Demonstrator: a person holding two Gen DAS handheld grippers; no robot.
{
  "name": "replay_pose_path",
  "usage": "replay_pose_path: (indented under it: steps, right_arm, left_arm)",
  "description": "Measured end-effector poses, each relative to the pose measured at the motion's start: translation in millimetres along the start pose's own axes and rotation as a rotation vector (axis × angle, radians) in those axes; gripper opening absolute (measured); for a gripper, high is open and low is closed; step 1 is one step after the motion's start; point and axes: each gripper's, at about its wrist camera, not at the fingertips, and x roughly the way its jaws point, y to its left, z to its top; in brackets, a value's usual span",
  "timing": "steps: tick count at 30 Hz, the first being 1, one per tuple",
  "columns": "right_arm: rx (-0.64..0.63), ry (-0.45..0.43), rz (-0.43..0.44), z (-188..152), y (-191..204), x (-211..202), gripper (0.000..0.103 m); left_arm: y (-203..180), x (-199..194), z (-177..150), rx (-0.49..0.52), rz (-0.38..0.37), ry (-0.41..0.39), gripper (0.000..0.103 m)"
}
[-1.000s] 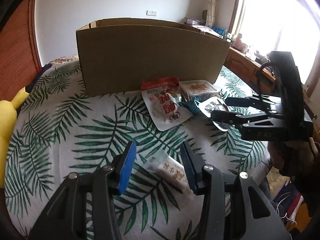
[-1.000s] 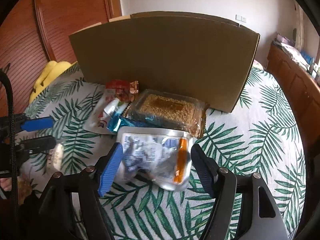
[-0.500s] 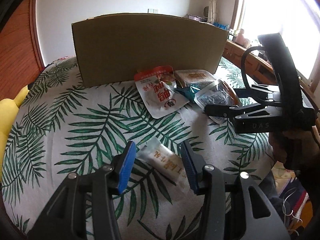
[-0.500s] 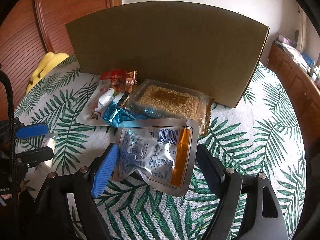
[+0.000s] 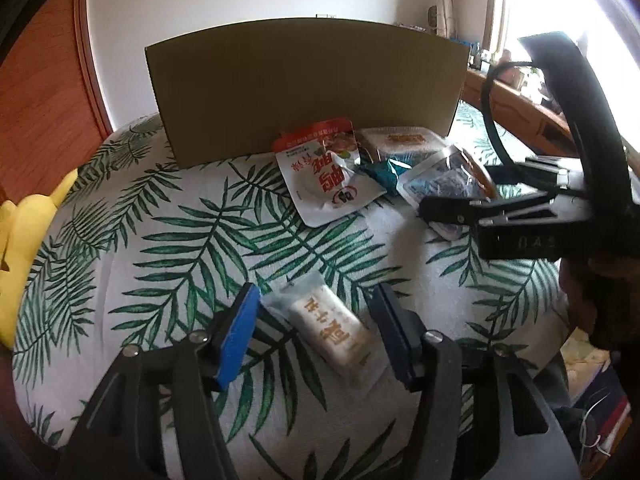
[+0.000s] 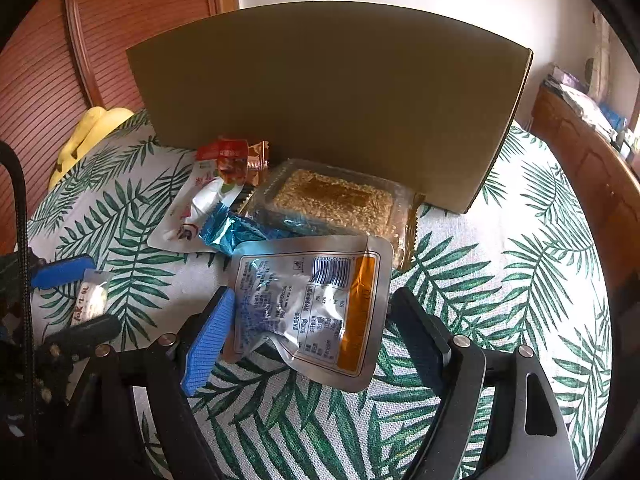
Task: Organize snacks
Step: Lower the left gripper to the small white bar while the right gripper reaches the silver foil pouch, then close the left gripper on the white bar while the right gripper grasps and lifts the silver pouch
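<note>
Leaf-print cloth: red pouch w/ Chinese writing

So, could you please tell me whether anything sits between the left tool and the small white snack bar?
Nothing visible does: the white snack bar lies on the leaf-print cloth between the opening jaws of the left tool, untouched.

On the leaf-print cloth I see the cardboard box standing at the back. Just before it lies a cluster of snacks: the printed pouch to the left, the clear tray of grain bar to its right, touching the box as far as I can tell. A crinkled wrapper sits between them. The foil pouch lies before the tray, overlapping its near edge. Well apart, nearer me on the left, lies the small bar packet.
</note>
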Motion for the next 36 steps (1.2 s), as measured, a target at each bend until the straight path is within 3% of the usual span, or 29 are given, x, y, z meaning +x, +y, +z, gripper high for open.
replay_pose_path:
  steps: [2, 16, 18, 19, 22, 32, 35, 36]
  right_arm:
    - [0.000, 0.000, -0.001, -0.1, 0.1, -0.1, 0.082]
    - [-0.001, 0.000, -0.001, -0.2, -0.1, -0.2, 0.082]
    - [0.000, 0.000, -0.001, -0.1, -0.4, -0.2, 0.082]
    - [0.000, 0.000, -0.001, 0.2, -1.1, -0.3, 0.082]
    - [0.000, 0.000, -0.001, 0.2, -0.8, -0.3, 0.082]
    - [0.000, 0.000, -0.002, 0.2, -0.8, -0.2, 0.083]
    - [-0.001, 0.000, -0.002, 0.3, -0.8, -0.4, 0.083]
    - [-0.001, 0.000, -0.001, 0.2, -0.9, -0.4, 0.083]
  left_arm:
    - [1.4, 0.1, -0.9, -0.005, -0.005, 0.002, 0.067]
    - [19.4, -10.8, -8.9, -0.035, -0.045, 0.017, 0.067]
    - [27.9, -11.7, -9.6, -0.048, -0.043, 0.013, 0.064]
    - [31.7, -12.2, -9.6, -0.052, -0.045, 0.011, 0.056]
    - [38.0, -12.7, -9.2, -0.058, -0.066, 0.012, 0.045]
    - [29.9, -6.0, -2.7, -0.030, -0.074, 0.014, 0.044]
    - [25.6, -6.7, -2.1, -0.017, -0.096, 0.012, 0.036]
    - [24.6, -7.1, -2.1, -0.014, -0.100, 0.010, 0.025]
